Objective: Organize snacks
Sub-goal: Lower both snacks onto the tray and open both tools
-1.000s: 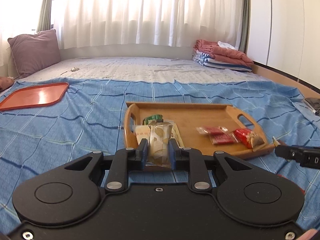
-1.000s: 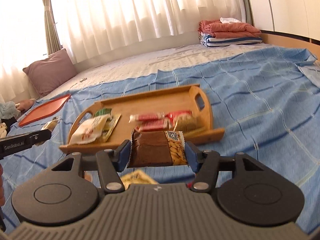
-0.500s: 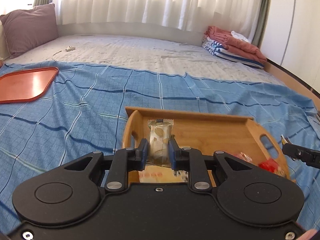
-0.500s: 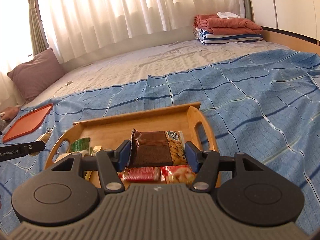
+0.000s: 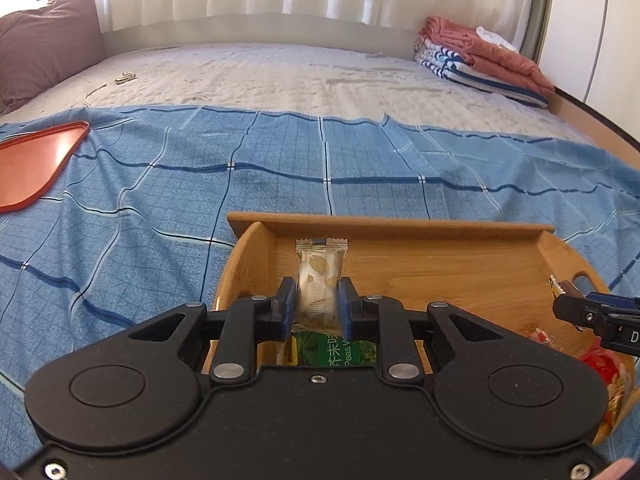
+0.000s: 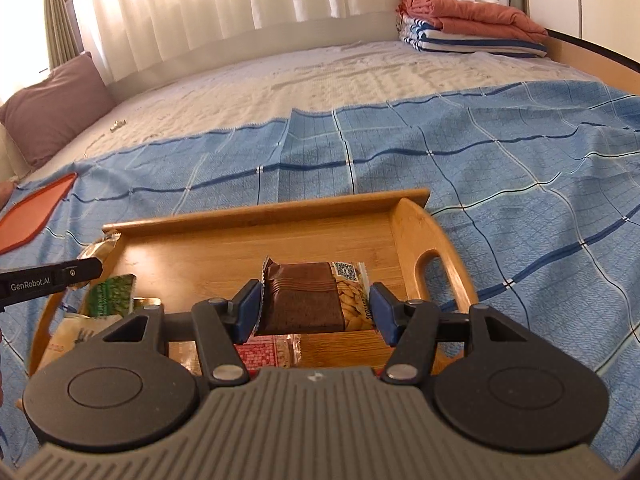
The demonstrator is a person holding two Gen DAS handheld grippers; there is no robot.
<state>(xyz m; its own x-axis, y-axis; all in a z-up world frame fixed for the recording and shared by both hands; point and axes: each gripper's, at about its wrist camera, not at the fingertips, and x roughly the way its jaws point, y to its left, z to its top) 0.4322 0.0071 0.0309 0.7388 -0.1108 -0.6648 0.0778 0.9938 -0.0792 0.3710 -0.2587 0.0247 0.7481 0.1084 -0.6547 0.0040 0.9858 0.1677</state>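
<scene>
A bamboo tray (image 5: 400,228) (image 6: 264,210) with cut-out handles lies on the blue checked bedspread. My left gripper (image 5: 317,308) is shut on a pale cream snack packet (image 5: 320,276), held upright above the tray's left end. My right gripper (image 6: 314,307) is shut on a brown peanut bar (image 6: 314,300), held crosswise over the tray's right half. Under the left gripper lies a green pea packet (image 5: 336,354) (image 6: 110,294). A red packet (image 6: 266,356) lies under the right gripper, and another red packet (image 5: 600,364) sits at the tray's right end.
An orange tray (image 5: 32,164) (image 6: 34,210) lies on the bedspread (image 5: 160,200) far left. A mauve pillow (image 5: 44,44) leans at the back left; folded blankets (image 6: 468,24) are stacked at the back right. A wooden bed edge runs along the right.
Both grippers have moved forward over the bamboo tray, each still gripping its snack. The tray now fills the lower view and its packets have slipped beneath the grippers.
</scene>
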